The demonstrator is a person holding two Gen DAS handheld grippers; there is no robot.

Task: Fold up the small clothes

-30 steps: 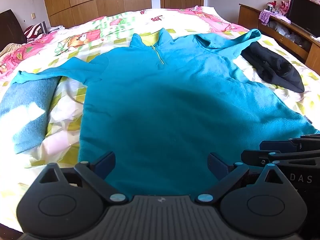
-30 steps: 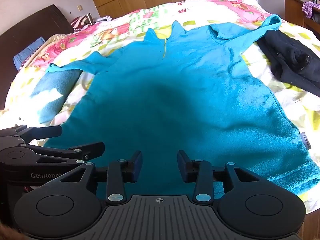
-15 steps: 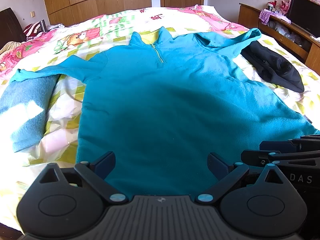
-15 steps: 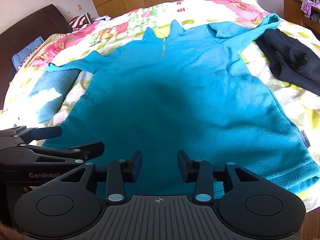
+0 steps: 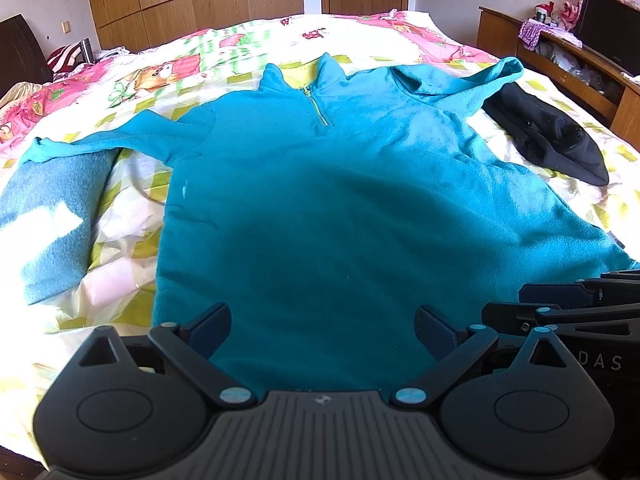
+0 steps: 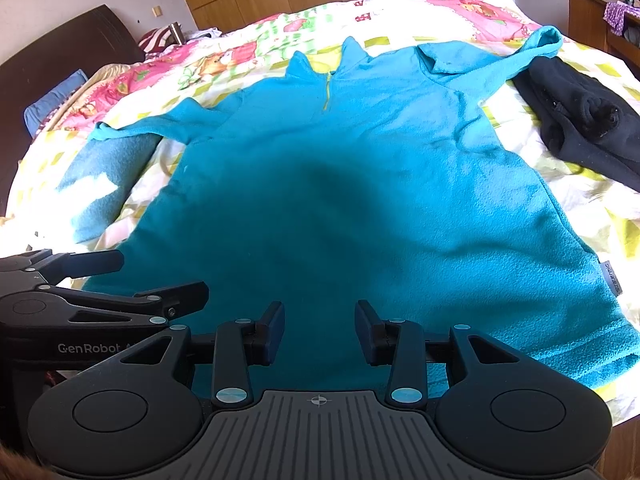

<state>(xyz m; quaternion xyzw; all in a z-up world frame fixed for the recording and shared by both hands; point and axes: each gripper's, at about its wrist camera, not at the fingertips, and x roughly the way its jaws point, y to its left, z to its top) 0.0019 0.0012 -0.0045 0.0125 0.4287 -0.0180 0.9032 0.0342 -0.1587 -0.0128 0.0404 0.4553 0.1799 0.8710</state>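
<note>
1. Teal fleece pullover (image 5: 340, 200) lies flat, front up, on the bed (image 5: 132, 280).
2. Left hand-held gripper (image 5: 322, 326) and right hand-held gripper (image 6: 320, 326) hover released over its hem.
3. Best pinch both hem corners evenly, then fold toward the collar.
</note>
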